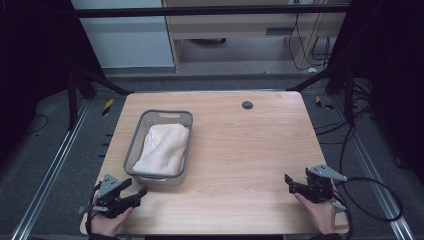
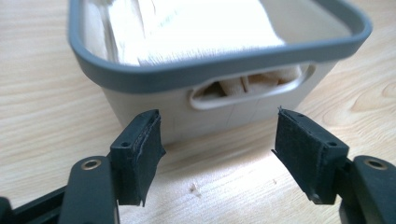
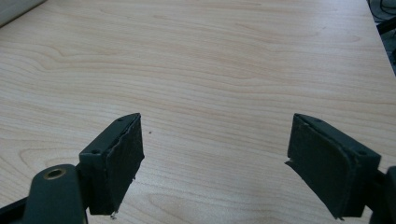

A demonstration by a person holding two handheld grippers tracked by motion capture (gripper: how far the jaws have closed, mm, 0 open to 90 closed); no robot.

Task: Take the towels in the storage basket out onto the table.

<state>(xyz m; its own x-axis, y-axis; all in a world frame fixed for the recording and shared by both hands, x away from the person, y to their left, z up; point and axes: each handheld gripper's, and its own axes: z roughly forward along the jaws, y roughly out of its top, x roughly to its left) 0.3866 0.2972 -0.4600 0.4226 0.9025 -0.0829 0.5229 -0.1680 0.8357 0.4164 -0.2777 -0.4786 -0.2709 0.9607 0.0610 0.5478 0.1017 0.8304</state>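
The basket point(image 1: 159, 147) is judged to be light and fairly stiff: thin grey plastic with a darker rim, smooth enough that a pinch on a bare wall could slip. A folded towel point(image 1: 162, 149) is held inside it, soft and limp, adding little weight and likely to sag if lifted alone. The best hold is judged to be the slotted handle point(image 2: 250, 88) in the near end wall, or the thick rim just above it, where one jaw could go inside and one outside. A single-ended lift would probably tip the basket, so a grip at each end is thought safer.

The basket is set on the left half of the table point(image 1: 250, 150), its long axis running from the near edge toward the far edge, slightly slanted, with a short end turned toward the person. The towel is laid along the same axis.

The left gripper point(image 1: 131, 195) is held just before that near end, apart from it, jaws spread wide with nothing between them. The right gripper point(image 1: 292, 182) is kept well apart at the table's right edge, jaws likewise wide and empty over bare wood.
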